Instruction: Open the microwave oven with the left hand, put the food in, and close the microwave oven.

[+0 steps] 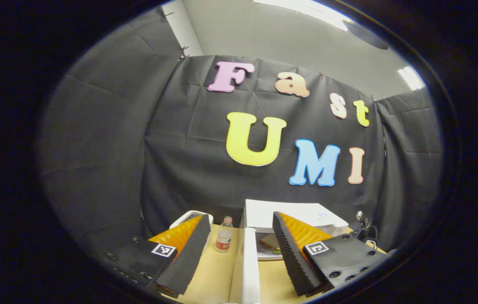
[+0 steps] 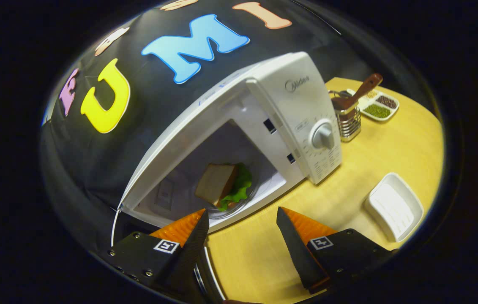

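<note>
While the white box-shaped microwave oven (image 2: 264, 126) stands open on the pale wooden table (image 2: 348, 185), the food is already inside: a sandwich of tan bread with green lettuce (image 2: 222, 183), lying on the clear round glass turntable (image 2: 239, 202) in the cavity.

Left gripper view, L to R: left gripper (image 1: 241, 249) has its fingers spread apart, nothing between the pads. Just past the left finger, a small clear plastic bottle with a red label (image 1: 224, 240), upright, beside the oven. Centre: the white flat oven door (image 1: 249, 270), seen edge-on, swung fully out and running between the two fingers w/o visible contact. Behind it, the oven body w/ sandwich visible in the cavity.

Right gripper view, L to R: right gripper (image 2: 243, 240) fingers wide apart, empty, just in front of the cavity mouth. Right of the oven: a steel mesh utensil holder with a brown wooden-handled tool (image 2: 348, 114), a white divided dish of seeds (image 2: 376, 105), a white ribbed rectangular tray (image 2: 394, 207), empty.

Handling, by judgement: door is a rigid hinged panel, light, prob. smooth and slippery; no need to pinch it. Push w/ a finger's flat on the outer face near the free edge, far from the hinge, until the latch catches. Sandwich is soft, loose-layered; leave alone. Risk: a hard slam could shift the oven.
</note>
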`<control>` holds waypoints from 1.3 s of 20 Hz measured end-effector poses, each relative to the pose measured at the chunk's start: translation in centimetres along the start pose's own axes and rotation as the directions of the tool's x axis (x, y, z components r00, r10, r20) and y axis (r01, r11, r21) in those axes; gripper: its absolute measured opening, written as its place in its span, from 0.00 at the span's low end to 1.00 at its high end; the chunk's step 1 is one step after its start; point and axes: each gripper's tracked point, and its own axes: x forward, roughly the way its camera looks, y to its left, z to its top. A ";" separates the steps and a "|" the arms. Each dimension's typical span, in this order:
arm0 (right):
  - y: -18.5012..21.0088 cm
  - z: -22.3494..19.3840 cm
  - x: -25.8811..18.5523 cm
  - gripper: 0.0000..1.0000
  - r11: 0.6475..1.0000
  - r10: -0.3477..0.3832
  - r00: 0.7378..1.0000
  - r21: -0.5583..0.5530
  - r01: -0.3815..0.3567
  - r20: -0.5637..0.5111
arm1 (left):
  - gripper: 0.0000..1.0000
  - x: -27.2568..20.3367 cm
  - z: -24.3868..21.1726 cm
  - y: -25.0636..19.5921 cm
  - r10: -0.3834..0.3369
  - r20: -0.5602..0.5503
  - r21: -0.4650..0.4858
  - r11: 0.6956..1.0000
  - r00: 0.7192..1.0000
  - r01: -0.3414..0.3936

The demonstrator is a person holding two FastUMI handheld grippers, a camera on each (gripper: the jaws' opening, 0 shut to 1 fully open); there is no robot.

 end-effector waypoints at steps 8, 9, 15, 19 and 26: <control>-0.8 7.5 -11.7 0.96 0.965 0.055 0.967 -0.261 0.013 0.250 | 0.96 0.7 -0.8 -4.2 -0.055 -0.001 0.020 0.998 0.998 0.055; -0.5 8.5 -13.2 0.96 0.960 0.068 0.956 -0.280 0.015 0.284 | 0.96 0.7 -1.0 -4.9 -0.064 -0.003 0.021 0.998 0.998 0.064; -0.2 12.6 -21.3 0.96 0.923 0.107 0.899 -0.378 0.068 0.424 | 0.95 0.5 -0.7 -9.4 -0.134 0.014 0.052 0.990 0.991 0.133; 0.8 14.0 -25.8 0.96 0.880 0.149 0.850 -0.459 0.119 0.504 | 0.96 -0.8 -1.2 -11.5 -0.155 0.020 0.101 0.983 0.988 0.152; 2.2 13.9 -28.4 0.96 0.874 0.179 0.843 -0.476 0.100 0.507 | 0.96 -3.5 -2.6 -11.4 -0.148 0.013 0.060 0.987 0.989 0.147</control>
